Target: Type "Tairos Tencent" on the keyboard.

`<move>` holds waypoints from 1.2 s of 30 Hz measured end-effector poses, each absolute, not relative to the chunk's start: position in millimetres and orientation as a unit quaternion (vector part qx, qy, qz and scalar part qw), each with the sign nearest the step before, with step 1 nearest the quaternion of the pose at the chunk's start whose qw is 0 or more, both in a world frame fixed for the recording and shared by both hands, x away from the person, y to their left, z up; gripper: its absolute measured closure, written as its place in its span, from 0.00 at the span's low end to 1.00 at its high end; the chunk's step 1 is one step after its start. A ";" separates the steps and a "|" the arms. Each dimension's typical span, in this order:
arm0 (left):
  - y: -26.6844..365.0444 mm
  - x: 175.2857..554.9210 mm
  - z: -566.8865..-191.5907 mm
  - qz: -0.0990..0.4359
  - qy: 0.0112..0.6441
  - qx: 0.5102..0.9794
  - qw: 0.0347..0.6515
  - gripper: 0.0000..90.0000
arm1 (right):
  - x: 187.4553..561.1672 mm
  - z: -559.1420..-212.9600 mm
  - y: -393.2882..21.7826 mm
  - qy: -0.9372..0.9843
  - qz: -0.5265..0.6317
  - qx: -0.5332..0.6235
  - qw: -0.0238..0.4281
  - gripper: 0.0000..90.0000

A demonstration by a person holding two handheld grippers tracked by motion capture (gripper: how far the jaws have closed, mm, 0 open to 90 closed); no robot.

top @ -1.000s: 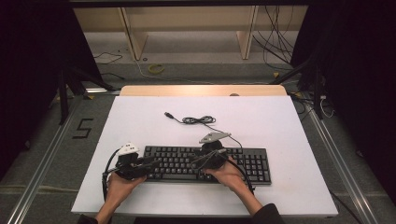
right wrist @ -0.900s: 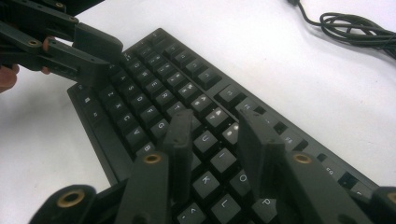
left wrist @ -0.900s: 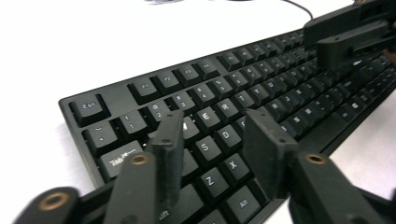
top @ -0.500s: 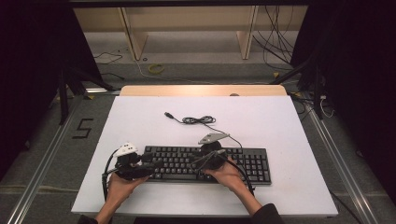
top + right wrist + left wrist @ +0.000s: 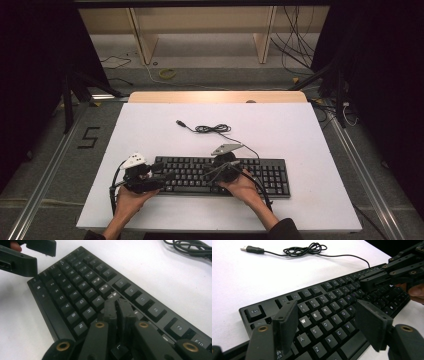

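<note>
Currently, item: black keyboard [image 5: 220, 176] at the table's [image 5: 300, 135] six o'clock edge, typing underway; left gripper [image 5: 325, 326] jaws just opening, empty, above W-E-R; right gripper [image 5: 117, 311] closed, tips together above mid-board keys; next, likely a precise downward press.

One keyboard [image 5: 220, 176], one coiled cable [image 5: 212, 129], two hand-held grippers — left [image 5: 161, 176], right [image 5: 216, 170] — on one white tabletop [image 5: 280, 125].
</note>
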State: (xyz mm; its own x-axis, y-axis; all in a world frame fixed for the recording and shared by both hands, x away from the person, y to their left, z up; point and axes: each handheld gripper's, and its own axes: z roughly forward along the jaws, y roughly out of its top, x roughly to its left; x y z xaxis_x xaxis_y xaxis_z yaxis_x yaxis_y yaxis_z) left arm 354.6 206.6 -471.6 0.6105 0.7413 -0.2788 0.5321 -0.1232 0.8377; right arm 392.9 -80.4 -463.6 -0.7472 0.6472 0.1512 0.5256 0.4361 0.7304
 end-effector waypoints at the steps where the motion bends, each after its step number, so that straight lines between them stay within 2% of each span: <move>1: 206.2 354.8 -471.9 0.102 0.428 0.744 0.504 0.37 | 393.0 -464.3 -79.9 0.844 0.401 0.348 0.076 0.96; 23: 206.6 356.2 -472.7 0.104 0.433 0.740 0.504 0.34 | 397.0 -478.6 -76.0 0.850 0.382 0.353 0.081 1.00; 36: 205.5 358.1 -472.7 0.102 0.432 0.744 0.500 0.36 | 396.0 -467.1 -83.6 0.833 0.408 0.365 0.075 0.97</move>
